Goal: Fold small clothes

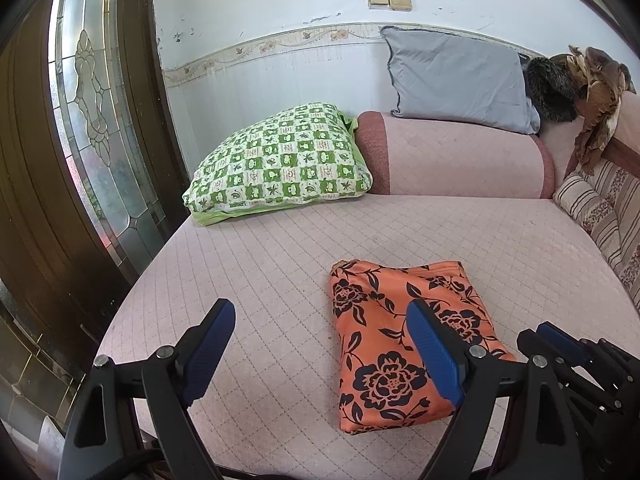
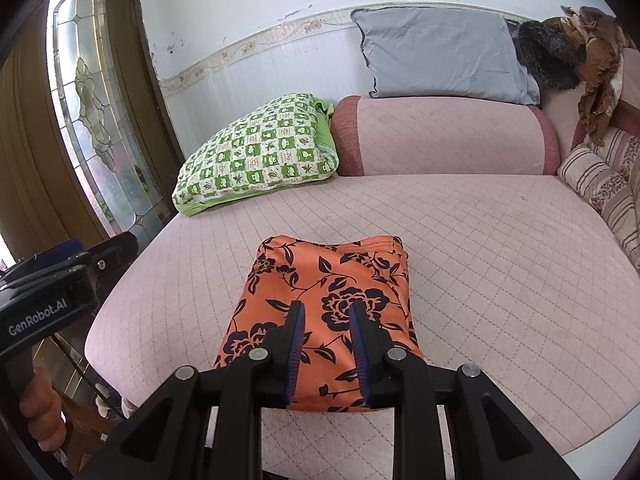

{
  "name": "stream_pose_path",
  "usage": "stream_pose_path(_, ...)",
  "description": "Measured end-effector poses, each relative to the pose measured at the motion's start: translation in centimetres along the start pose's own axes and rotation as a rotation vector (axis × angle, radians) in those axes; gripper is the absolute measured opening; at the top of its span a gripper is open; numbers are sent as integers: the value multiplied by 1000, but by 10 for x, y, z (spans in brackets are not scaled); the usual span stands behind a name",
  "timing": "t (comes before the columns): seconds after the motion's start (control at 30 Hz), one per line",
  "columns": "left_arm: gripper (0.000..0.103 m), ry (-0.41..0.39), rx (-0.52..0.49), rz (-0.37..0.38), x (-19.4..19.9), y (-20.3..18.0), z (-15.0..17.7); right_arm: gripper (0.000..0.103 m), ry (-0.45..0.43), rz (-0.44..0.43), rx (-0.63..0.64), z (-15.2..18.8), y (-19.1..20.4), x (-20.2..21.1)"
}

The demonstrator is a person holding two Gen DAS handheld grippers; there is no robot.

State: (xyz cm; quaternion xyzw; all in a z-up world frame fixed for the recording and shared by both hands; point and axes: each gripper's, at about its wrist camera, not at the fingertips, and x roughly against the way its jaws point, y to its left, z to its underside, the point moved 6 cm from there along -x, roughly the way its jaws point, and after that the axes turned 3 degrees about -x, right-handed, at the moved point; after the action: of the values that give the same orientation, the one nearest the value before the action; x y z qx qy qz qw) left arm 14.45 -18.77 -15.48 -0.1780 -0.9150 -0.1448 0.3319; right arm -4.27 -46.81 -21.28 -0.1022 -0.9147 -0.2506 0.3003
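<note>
An orange garment with black flowers [image 1: 384, 344] lies folded into a compact rectangle on the pink quilted sofa seat [image 1: 260, 264]. My left gripper [image 1: 320, 320] is wide open and empty; its right finger stands over the garment's near right part, its left finger over bare seat. In the right wrist view the same garment [image 2: 332, 300] lies just ahead. My right gripper [image 2: 326, 316] hovers over its near edge with the jaws partly open, nothing between them. The right gripper also shows at the right edge of the left wrist view [image 1: 560, 344].
A green checked pillow [image 1: 280, 160] lies at the back left. A pink bolster [image 1: 460, 156] with a grey cushion [image 1: 456, 76] on it closes the back. Striped cushions [image 1: 600, 208] line the right side. A wooden door with glass [image 1: 88, 120] stands left of the seat's edge.
</note>
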Motion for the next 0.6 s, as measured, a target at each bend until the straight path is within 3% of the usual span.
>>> stream_pose_path(0.6,88,-3,-4,24,-9,6,-4,26,5,9,27,-6,11,-10)
